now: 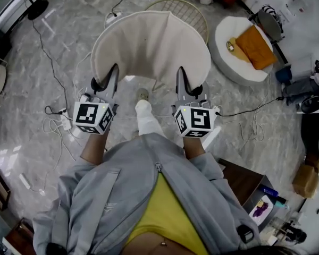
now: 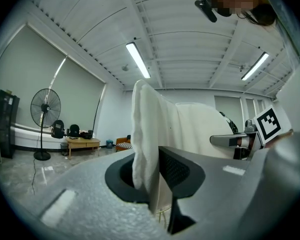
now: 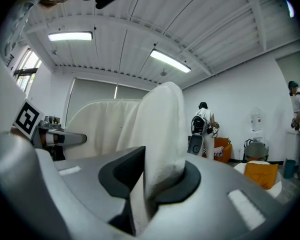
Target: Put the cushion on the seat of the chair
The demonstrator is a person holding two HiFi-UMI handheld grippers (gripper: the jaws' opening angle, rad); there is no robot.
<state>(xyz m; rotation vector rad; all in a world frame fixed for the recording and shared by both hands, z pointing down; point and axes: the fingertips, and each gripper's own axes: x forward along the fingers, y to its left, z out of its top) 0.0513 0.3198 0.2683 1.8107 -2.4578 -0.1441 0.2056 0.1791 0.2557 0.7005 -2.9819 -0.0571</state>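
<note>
The left tool [image 2: 152, 176] is closed to a narrow gap on the cushion [image 1: 149, 47]. Its two dark pads pinch a fold of the cream fabric at the cushion's left near edge. The right tool [image 3: 149, 181] is closed the same way on the right near edge, with the fabric bunched between its pads. Both tools point level and away from the person, side by side and well apart, with the marker cubes nearest the body.

The cushion hangs in the air between the tools, clear of the floor [image 1: 53, 94]. In the head view it spreads away from the person as a wide, rounded cream shape. In both gripper views it rises above the pads and curves across towards the other tool.

The wire chair [image 1: 194, 12] stands just beyond the cushion. Only part of its thin round rim shows past the far right edge, and the cushion hides the seat from the head view. I cannot tell whether the cushion touches the chair.

A shoe [image 1: 143, 94] shows on the floor below the cushion's near edge. A white pouf [image 1: 228, 62] with an orange pad [image 1: 255, 47] sits to the right. Cables [image 1: 58, 124] lie on the floor at the left, and a fan [image 2: 45, 109] stands near the far wall.
</note>
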